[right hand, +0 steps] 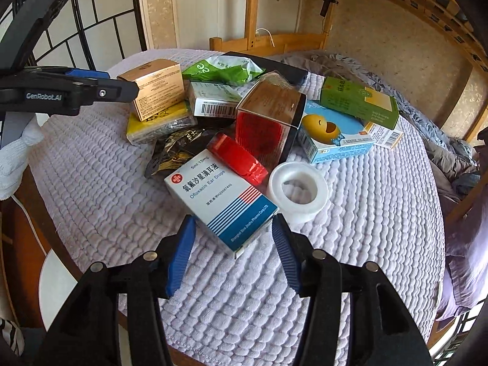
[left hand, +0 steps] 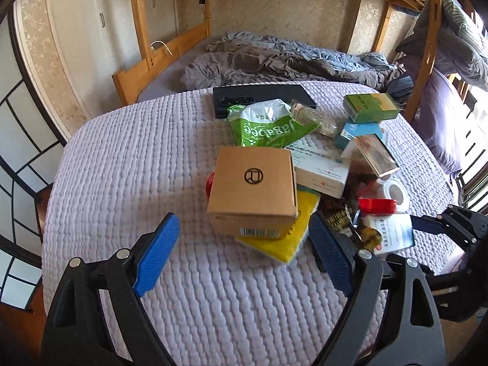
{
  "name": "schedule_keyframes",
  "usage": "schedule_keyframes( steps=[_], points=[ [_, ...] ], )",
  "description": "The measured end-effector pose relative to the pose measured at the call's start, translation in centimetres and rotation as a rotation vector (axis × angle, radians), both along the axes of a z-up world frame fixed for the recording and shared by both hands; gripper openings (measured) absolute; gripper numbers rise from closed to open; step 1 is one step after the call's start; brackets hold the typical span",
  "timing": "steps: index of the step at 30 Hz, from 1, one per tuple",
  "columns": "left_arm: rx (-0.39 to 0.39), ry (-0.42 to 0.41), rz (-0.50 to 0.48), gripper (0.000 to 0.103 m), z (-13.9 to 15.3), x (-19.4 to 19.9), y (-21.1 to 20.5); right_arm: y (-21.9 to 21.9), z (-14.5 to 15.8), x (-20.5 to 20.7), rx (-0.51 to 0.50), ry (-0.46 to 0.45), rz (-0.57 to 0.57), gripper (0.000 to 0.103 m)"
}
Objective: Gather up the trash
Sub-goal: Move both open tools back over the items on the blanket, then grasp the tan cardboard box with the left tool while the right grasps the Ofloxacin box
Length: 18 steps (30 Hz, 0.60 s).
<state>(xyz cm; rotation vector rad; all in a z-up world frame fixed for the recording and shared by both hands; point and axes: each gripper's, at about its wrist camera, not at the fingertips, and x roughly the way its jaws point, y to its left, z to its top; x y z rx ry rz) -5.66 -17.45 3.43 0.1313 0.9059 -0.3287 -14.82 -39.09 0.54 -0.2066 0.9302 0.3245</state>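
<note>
Right wrist view: my right gripper (right hand: pixel 233 244) tips down, jaws half open around the ear-drops box (right hand: pixel 218 199), not pinching. Left gripper (left hand: pixel 241 256) wide open, empty, brown box (left hand: pixel 253 189) just ahead.

Two wrist fisheye views look steeply down, close over a quilted counter (left hand: pixel 122 158). Both share the trash pile; the brown box (left hand: pixel 253 189) shows in each.

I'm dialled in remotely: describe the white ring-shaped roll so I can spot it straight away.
Start at the lilac quilted cover with the pile of boxes on it. At the pile's near edge lies the white and blue ear drops box; the white tape roll lies flat right beside it, just ahead of the right gripper. It is the only round, hollow-centred thing among the boxes.
</note>
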Motion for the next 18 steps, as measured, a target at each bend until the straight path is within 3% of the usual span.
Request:
schedule_keyframes(
  steps=[2,4,9,12,18],
  points=[
    [0.008,0.003,0.0,0.089,-0.2,0.7,-0.2,0.0,0.2,0.1,-0.004,-0.007,0.008,0.053],
    [0.014,0.004,0.001,0.089,-0.3,1.1,-0.2,0.0,0.3,0.2,-0.009,-0.013,0.017,0.064],
    [0.018,0.011,0.001,0.089,-0.7,2.1,-0.4,0.2,0.3,0.5,-0.001,-0.018,0.044,0.075],
    [0.018,0.021,0.001,0.089,-0.9,2.7,-0.4,0.3,-0.1,1.3,-0.023,-0.017,0.043,0.076],
    [0.017,0.028,-0.009,0.089,-1.1,3.3,-0.6,0.5,0.0,2.7,0.027,-0.005,0.06,0.08]
  ],
)
